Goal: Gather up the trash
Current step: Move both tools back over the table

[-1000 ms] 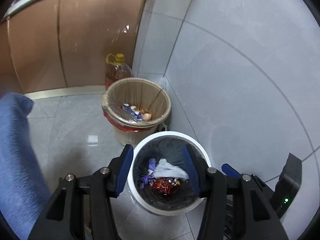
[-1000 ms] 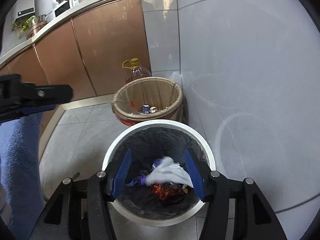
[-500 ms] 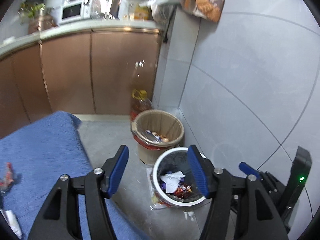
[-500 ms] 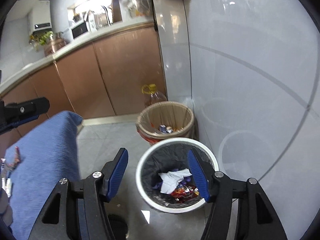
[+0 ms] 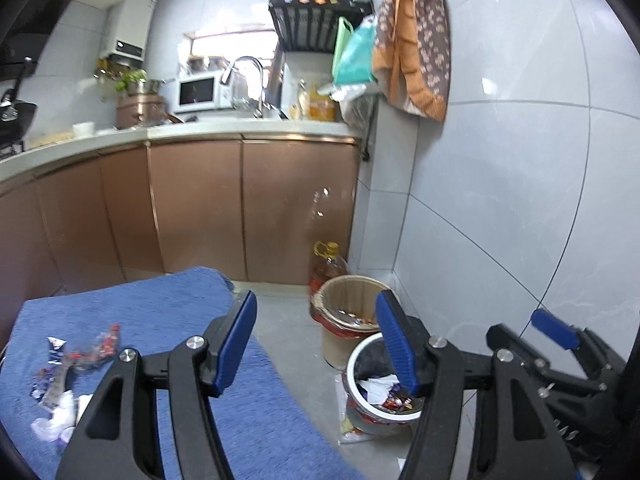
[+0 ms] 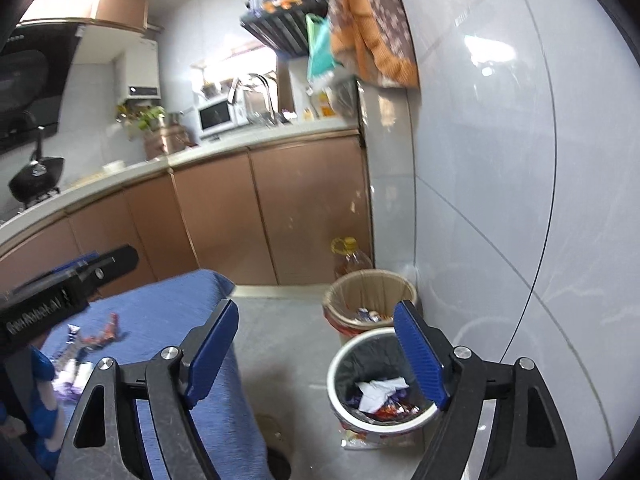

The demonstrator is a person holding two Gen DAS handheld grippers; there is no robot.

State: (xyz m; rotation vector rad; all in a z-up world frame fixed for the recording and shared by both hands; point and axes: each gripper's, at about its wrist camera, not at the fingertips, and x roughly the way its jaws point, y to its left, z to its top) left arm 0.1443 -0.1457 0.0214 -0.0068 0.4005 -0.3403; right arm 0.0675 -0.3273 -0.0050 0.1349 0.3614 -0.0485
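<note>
- A blue cloth-covered tabletop (image 5: 172,320) fills the lower left of both views, its near corner next to the grey floor.
- A white bin (image 6: 340,364) with a dark liner stands on the floor by the tiled wall; crumpled white paper (image 6: 376,390) and red wrappers lie inside it.
- A tan bin (image 6: 370,284) with a clear liner stands just behind the white one, touching or nearly so, with a yellow-capped oil bottle (image 6: 350,258) behind it.
- The left claw (image 5: 316,344) hangs spread above the tabletop edge, nothing between its blue pads.
- The right claw (image 6: 316,354) is opening, empty, with the white bin seen behind its right finger.
- Loose trash (image 5: 80,354), wrappers and white scraps, lies scattered on the tabletop at far left, well apart from both bins.
</note>
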